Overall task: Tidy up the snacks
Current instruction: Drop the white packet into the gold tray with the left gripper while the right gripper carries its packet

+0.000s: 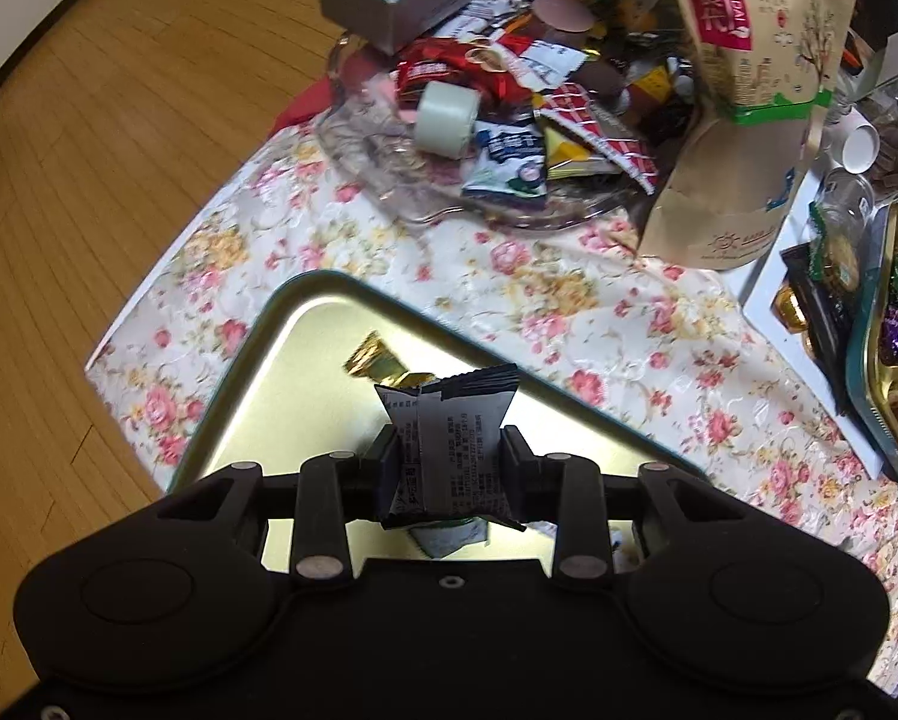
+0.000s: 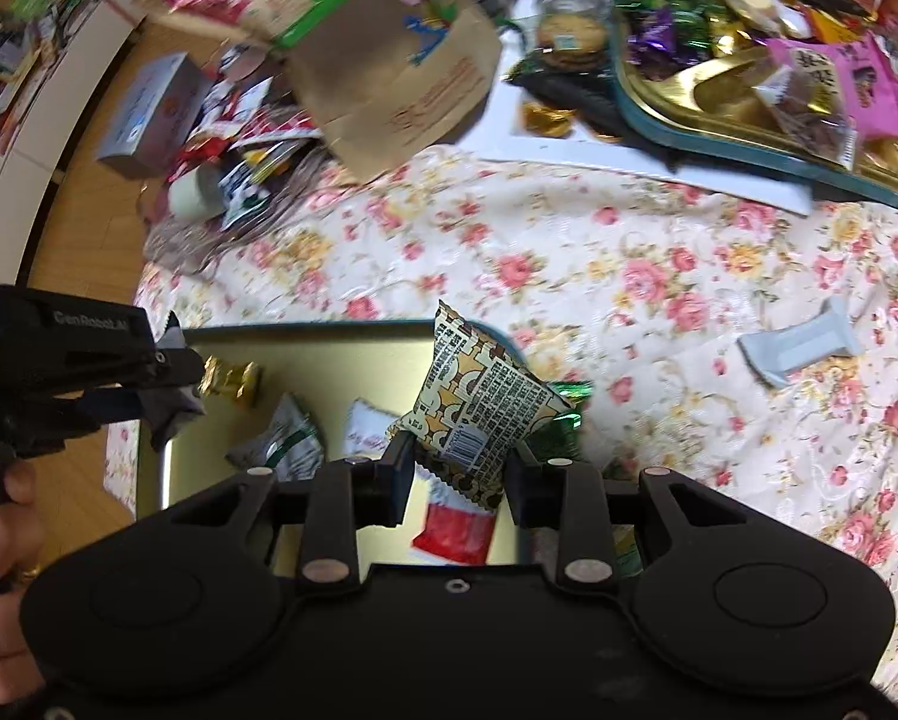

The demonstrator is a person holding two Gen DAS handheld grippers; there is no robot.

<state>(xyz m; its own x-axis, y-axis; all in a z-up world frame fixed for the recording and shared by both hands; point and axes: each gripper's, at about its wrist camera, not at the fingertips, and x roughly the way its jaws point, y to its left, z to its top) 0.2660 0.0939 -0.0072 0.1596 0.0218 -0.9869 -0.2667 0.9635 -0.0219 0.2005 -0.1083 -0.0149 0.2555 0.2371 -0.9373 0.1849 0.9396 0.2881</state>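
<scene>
Flowered cloth covers the bench (image 2: 629, 252), wooden floor beyond it; both tools hang over a gold tin tray (image 1: 305, 324) at the near edge.

- Dark packet (image 1: 449, 450): clamped crosswise in the left tool (image 1: 449, 456), jaws pinching its middle, directly above the tray floor, not touching it.
- Patterned brown packet (image 2: 479, 414): clamped in the right tool (image 2: 458, 468), tilted, over the tray's right part.
- Already in the tray: gold candy (image 2: 233, 378), grey-green packet (image 2: 287, 444), red-and-white packet (image 2: 455, 528).
- Step, as I judge it: dropping sorted snacks into the tray. Next calls for spreading each tool's jaws over bare tray floor, clear of the rim.
- Still loose: white bar (image 2: 800, 348) on the cloth to the right; glass dish (image 1: 389, 180) of mixed sweets; paper bag (image 1: 743, 120) behind.
</scene>
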